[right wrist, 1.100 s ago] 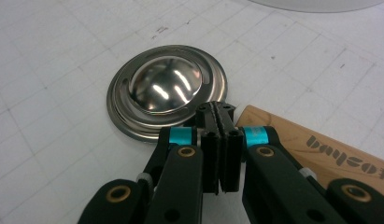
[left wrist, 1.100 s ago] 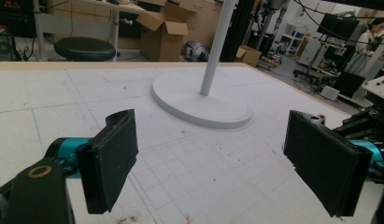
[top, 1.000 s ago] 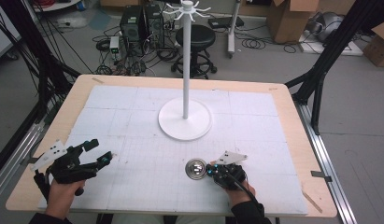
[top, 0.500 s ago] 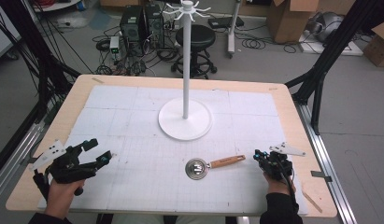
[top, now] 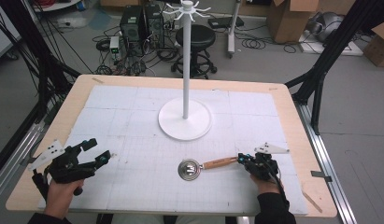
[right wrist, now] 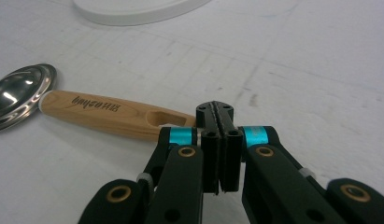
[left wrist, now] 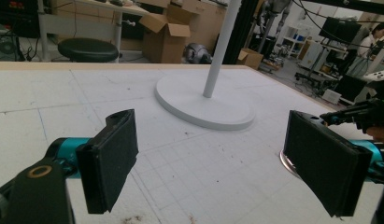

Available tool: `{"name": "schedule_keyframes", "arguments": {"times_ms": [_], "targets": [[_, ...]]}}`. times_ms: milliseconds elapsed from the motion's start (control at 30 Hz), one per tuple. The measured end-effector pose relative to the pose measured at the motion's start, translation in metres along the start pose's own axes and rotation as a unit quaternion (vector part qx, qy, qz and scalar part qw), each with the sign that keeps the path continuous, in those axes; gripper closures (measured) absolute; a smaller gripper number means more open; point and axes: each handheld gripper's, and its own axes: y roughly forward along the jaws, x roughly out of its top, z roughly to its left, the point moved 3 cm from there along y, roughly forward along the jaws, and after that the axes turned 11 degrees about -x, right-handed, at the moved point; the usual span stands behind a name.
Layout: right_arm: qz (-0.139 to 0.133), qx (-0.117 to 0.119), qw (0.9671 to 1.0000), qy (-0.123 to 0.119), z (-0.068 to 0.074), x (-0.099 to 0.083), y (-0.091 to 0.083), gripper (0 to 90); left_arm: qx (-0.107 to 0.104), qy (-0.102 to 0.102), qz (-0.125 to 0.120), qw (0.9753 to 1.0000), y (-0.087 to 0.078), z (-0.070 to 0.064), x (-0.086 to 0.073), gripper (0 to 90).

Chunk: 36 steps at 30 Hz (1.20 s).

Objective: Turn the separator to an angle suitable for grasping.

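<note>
Claw [right wrist: 219,122] level, touching ladle handle [right wrist: 110,114]

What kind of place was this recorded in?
Most likely a robotics lab or workshop: computer towers and loose cables on the floor behind the table, cardboard boxes, and a black frame around the table.

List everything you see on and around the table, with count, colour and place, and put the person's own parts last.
Ladle: one, steel bowl with wooden handle, lying front centre of the table.
Stand: one, white, round base with tall hooked pole, table centre.
Mat: one, white gridded, covering the table top.
Table: one, light wood.
Stool: one, black, on the floor behind the table.
Cardboard boxes: several, brown, floor at far right.
Left gripper: one, black, front left, jaws open.
Right gripper: one, black, jaws shut at the ladle's handle end.
</note>
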Motion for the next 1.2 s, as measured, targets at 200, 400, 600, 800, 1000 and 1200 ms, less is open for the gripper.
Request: {"name": "schedule_keyframes", "arguments": {"times_ms": [200,400,600,800,1000,1200], "targets": [[0.002,0.018,0.9997,-0.012,0.018,0.004,0.006,89.6,0.001,0.001,-0.001,1.0,0.0,0.0,0.0,18.1],[0.014,0.048,0.9985,-0.021,0.045,0.009,0.017,89.5,0.002,0.0,0.0,1.0,-0.001,0.0,0.0,18.1],[0.016,0.082,0.9961,-0.029,0.076,0.014,0.027,89.5,0.002,-0.001,-0.001,1.0,-0.001,0.001,0.0,18.1],[0.018,0.114,0.9923,-0.046,0.109,0.02,0.038,89.5,0.002,-0.002,-0.003,1.0,-0.002,0.001,0.0,18.1],[0.017,0.134,0.9892,-0.056,0.134,0.025,0.046,89.5,0.001,0.001,0.001,1.0,-0.001,0.001,0.0,18.1],[0.004,0.151,0.9865,-0.063,0.148,0.033,0.051,89.4,0.001,0.001,0.001,1.0,-0.001,0.001,0.0,18.1]]}}
